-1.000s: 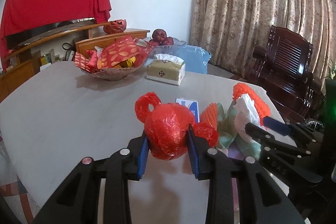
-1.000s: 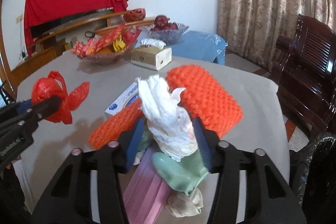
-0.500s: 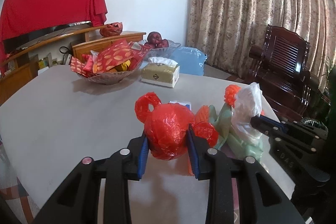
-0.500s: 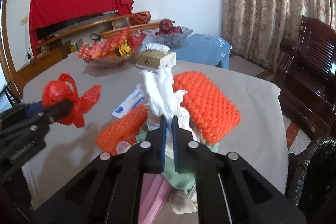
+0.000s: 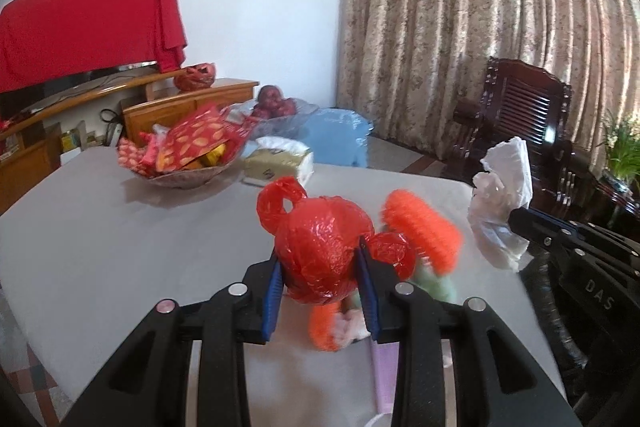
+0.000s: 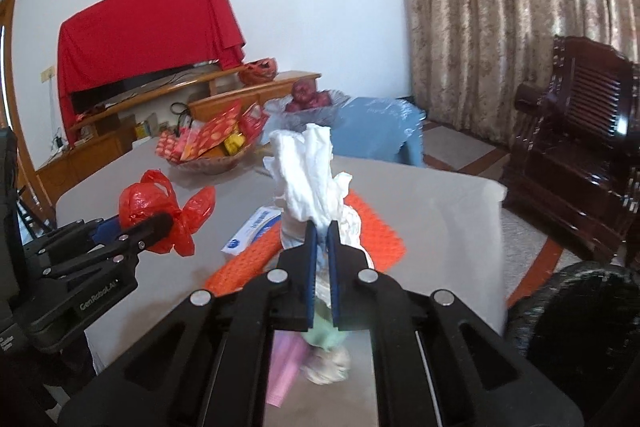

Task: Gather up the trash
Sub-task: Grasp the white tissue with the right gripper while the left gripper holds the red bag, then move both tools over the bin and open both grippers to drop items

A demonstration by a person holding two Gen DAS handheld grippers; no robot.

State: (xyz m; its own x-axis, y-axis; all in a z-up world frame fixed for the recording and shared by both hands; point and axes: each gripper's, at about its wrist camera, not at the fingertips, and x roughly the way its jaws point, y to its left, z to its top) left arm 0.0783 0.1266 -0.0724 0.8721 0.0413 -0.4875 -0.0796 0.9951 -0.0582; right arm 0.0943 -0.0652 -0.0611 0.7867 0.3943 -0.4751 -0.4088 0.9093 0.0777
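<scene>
My left gripper (image 5: 318, 269) is shut on a crumpled red plastic bag (image 5: 322, 243), held a little above the grey table (image 5: 120, 239). The same bag (image 6: 154, 203) shows in the right wrist view, at the left. My right gripper (image 6: 322, 227) is shut on a wad of white tissue (image 6: 308, 171), lifted off the table; the tissue (image 5: 502, 203) hangs at the right in the left wrist view. Orange foam netting (image 6: 376, 231), a blue-white packet (image 6: 252, 231), a pale green scrap (image 6: 324, 337) and a pink mask (image 6: 284, 371) lie below on the table.
A bowl of red snack packets (image 5: 184, 155) and a tissue box (image 5: 280, 163) stand further back on the table. A black bin bag (image 6: 576, 323) gapes at the lower right beside the table. A dark wooden armchair (image 5: 520, 115) stands by the curtains.
My right gripper closed on the white tissue and raised it off the pile. My left gripper rose a little with the red bag still in it.
</scene>
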